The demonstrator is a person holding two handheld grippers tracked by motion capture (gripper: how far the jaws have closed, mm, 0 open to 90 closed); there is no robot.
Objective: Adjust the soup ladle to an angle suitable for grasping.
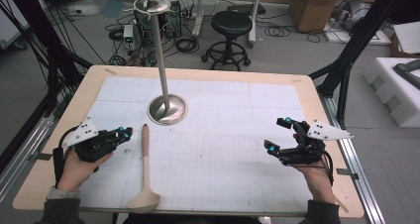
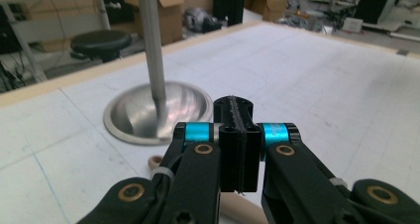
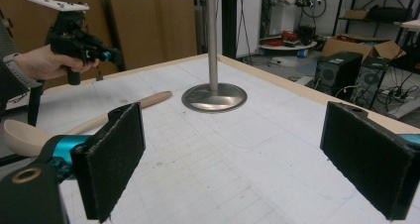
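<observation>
Wooden ladle [image 1: 144,177] is lying flat on the counter [image 1: 307,92], on the white gridded mat [image 1: 223,149] that covers most of the top. Bowl end sits near the person's edge, handle runs straight away from them w/ the tip pointing toward the metal stand [image 1: 167,109]. Tip stops just short of the stand's round base, not touching it afaict.

Stand is upright, roughly center-left of the mat, thin pole going up to a hook ring at the top in the high view.

Left gripper [image 1: 121,133] is held just left of the ladle's handle, near its tip end, hovering beside it w/o touching. Jaws are clenched together w/ nothing between them; left gripper view shows the two pads pressed flat against each other [image 2: 236,135], w/ the stand base right beyond and a bit of the ladle handle [image 2: 157,161] peeking out underneath.

Right gripper [image 1: 279,135] is on the other side of the mat, well apart from ladle and stand, held above the surface. Jaws spread wide, released, nothing in them. In the right gripper view the pads [image 3: 111,154] frame the stand base [image 3: 214,97], w/ the ladle [image 3: 59,130] lying off to the left and the other hand's gripper [image 3: 106,55] further back.

Beyond the counter: a black stool [image 1: 229,35], cardboard boxes [image 1: 317,6] and cables on the floor.
</observation>
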